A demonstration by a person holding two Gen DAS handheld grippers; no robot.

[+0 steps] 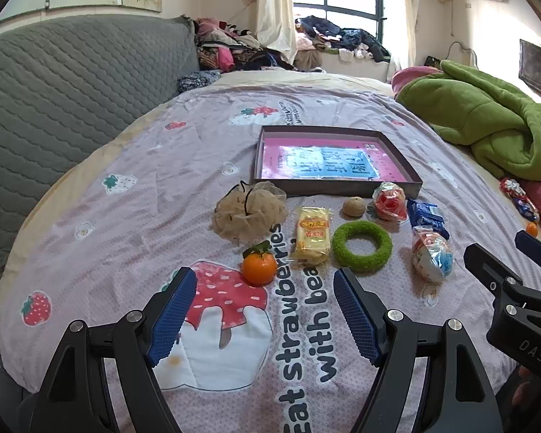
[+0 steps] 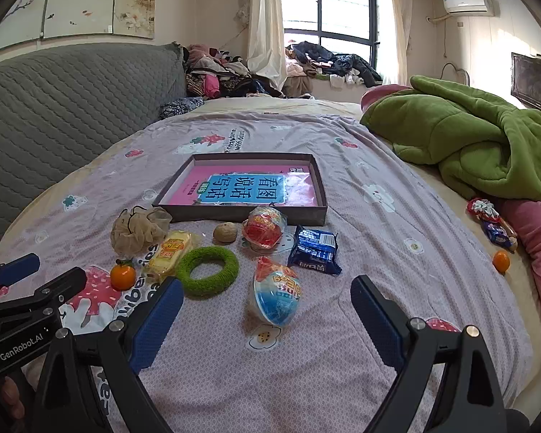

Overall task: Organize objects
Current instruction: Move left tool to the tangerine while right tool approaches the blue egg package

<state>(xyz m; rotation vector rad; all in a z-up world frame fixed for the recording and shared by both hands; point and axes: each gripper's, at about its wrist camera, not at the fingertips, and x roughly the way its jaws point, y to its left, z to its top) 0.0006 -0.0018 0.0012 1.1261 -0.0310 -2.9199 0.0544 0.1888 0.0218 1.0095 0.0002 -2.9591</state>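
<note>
On the pink strawberry bedspread a shallow dark box [image 1: 396, 189] [image 2: 234, 214] holds a pink and blue book. In front of it lie a beige mesh puff [image 1: 249, 211] [image 2: 139, 231], a yellow snack pack [image 1: 313, 235] [image 2: 169, 250], a walnut [image 1: 353, 206] [image 2: 225, 232], a green ring [image 1: 362, 246] [image 2: 208, 265], a red capsule toy [image 1: 390, 201] [image 2: 265, 230], a blue snack pack [image 1: 426, 216] [image 2: 313, 249], a blue capsule toy [image 1: 432, 258] [image 2: 277, 292] and an orange [image 1: 259, 267] [image 2: 122, 276]. My left gripper [image 1: 265, 315] hovers open just short of the orange. My right gripper [image 2: 267, 319] hangs open, just short of the blue capsule toy.
A green blanket [image 1: 487, 122] [image 2: 469, 140] and pink pillow lie at the right, with a second orange [image 2: 501, 261] and wrapped snacks [image 2: 492, 223] beside them. A grey quilted headboard [image 1: 72, 108] runs along the left. Clothes pile up by the window.
</note>
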